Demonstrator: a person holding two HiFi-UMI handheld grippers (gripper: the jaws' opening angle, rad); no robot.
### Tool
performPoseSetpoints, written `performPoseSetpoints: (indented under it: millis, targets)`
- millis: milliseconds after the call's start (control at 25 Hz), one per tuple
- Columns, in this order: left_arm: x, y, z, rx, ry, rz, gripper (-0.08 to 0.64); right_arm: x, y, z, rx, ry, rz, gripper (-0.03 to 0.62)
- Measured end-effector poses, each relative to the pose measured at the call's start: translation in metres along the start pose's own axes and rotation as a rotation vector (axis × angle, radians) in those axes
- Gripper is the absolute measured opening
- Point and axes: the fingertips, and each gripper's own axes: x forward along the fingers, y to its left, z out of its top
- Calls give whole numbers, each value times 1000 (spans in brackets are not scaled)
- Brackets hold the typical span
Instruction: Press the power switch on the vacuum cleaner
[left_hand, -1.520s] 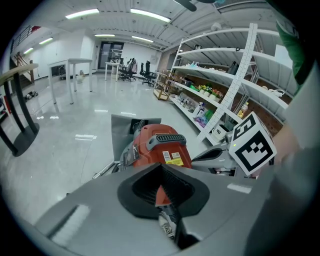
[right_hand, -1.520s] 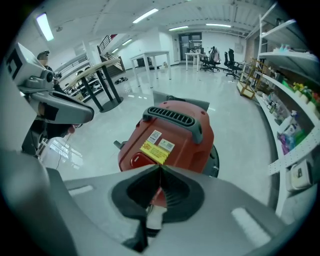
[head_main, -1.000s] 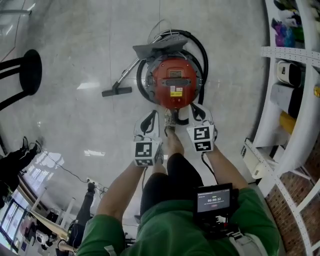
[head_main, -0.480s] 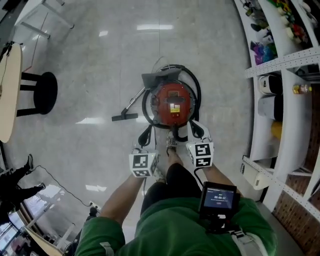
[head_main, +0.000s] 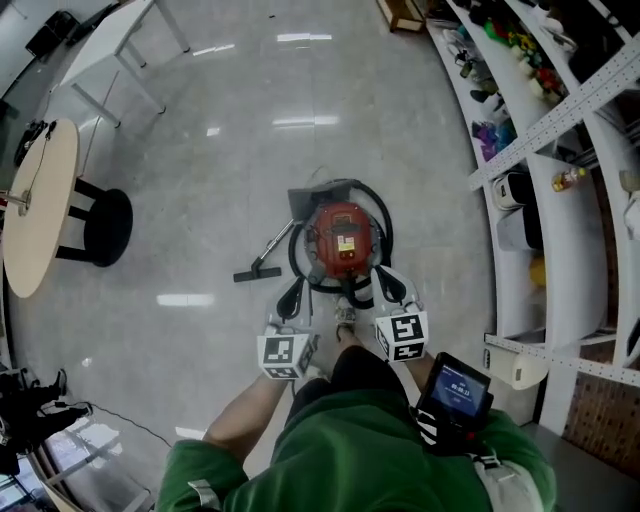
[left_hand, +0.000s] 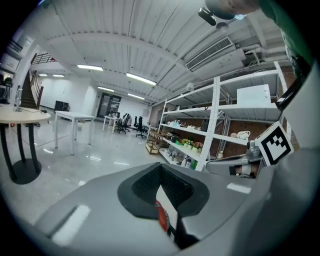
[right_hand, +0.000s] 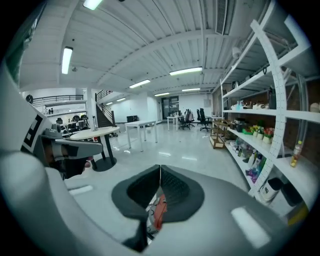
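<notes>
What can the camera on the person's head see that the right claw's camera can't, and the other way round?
Only the head view shows the whole red vacuum cleaner on the floor, its black hose looped around it, the floor nozzle and the person's green top. Only the right gripper view shows ceiling lights, a staircase and office chairs far off. Both show the round table, the shelves, the left claw, and some of the vacuum's red, which the right gripper view glimpses past the shut tips of the right claw.
</notes>
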Motion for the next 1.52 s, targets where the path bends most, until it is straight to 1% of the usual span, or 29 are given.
performPoseSetpoints:
  millis: [160, 400, 680, 840, 1080, 1240, 1520]
  targets:
    - [-33, -12, 26, 16, -76, -7, 8, -38, 16, 25, -20, -85, -3, 6]
    - [-82, -27, 50, 38, -141, -44, 8, -89, 45, 48, -37, -165, -24, 6]
    - [-137, -48, 60, 52, -213, -108, 6, -149, 76, 49, -44, -203, -71, 5]
    - [-165, -60, 59, 24, -209, -131, 6, -177, 91, 43, -41, -213, -87, 5]
    - [-190, -73, 54, 24, -199, -145, 6, -208, 97, 40, -32, -221, -109, 5]
    - [-193, -78, 53, 28, -199, -141, 8, -222, 95, 40, -34, -229, -114, 5]
    - [-188, -100, 57, 37, -200, -112, 6, -249, 73, 37, -36, -234, -112, 5]
